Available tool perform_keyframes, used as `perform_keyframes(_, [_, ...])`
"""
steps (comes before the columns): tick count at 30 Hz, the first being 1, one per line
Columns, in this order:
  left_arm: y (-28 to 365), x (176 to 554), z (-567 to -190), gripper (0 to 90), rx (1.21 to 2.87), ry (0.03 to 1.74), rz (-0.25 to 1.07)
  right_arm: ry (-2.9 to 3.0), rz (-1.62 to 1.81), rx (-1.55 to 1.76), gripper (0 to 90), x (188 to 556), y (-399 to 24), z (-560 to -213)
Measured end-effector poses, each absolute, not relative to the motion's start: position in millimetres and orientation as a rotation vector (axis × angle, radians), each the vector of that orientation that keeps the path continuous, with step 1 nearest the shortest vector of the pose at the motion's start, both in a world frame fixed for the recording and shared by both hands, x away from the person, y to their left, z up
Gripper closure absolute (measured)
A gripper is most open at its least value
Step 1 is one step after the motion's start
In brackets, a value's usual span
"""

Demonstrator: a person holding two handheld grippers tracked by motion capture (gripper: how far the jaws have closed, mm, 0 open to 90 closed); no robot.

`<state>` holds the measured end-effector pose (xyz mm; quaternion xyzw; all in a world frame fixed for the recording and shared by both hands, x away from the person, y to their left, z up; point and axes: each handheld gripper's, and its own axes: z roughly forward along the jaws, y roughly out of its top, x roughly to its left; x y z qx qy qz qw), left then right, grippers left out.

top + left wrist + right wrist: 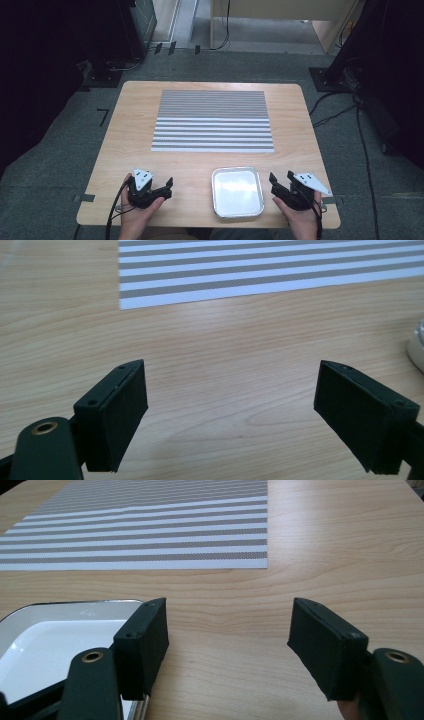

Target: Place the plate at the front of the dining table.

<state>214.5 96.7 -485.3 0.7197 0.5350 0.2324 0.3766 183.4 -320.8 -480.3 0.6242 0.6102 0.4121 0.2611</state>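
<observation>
Your left gripper (167, 188) and right gripper (275, 184) are matte black, each topped with a grey three-cornered plate at twelve o'clock — small dark holes dot the plates. Flat rectangular pads (117, 415) carry tiny screws; brass-ringed holes sit on the arms behind. Black cables trail toward six o'clock.

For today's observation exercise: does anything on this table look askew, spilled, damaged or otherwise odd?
Nothing stands out. The striped mat lies flat and square on the table, the white tray sits empty and clean in front of it, and nothing is spilled or damaged.
</observation>
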Motion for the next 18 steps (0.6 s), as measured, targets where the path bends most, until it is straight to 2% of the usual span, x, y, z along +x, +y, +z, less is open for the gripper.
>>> perform_keyframes(5, [80, 212, -487, 13.8, 1.867, 1.335, 0.572, 1.681, 1.108, 1.667, 37.4, 183, -315, -481])
perform_keyframes(6, [74, 211, -487, 13.8, 1.870, 1.328, 0.564, 1.696, 1.130, 1.655, 42.7, 182, -313, -481])
perform_keyframes(7, [74, 211, -487, 13.8, 1.870, 1.328, 0.564, 1.696, 1.130, 1.655, 42.7, 182, -313, -481])
perform_keyframes(8, [68, 209, -487, 13.9, 1.875, 1.321, 0.554, 1.701, 1.148, 1.648, 48.1, 181, -312, -481])
perform_keyframes(10, [61, 207, -488, 13.9, 1.878, 1.318, 0.538, 1.706, 1.176, 1.643, 52.0, 180, -312, -482])
perform_keyframes(17, [37, 202, -494, 15.7, 1.891, 1.306, 0.452, 1.780, 1.251, 1.678, 59.5, 183, -311, -490])
perform_keyframes(18, [37, 202, -494, 16.2, 1.891, 1.306, 0.452, 1.785, 1.248, 1.693, 62.8, 183, -311, -491])
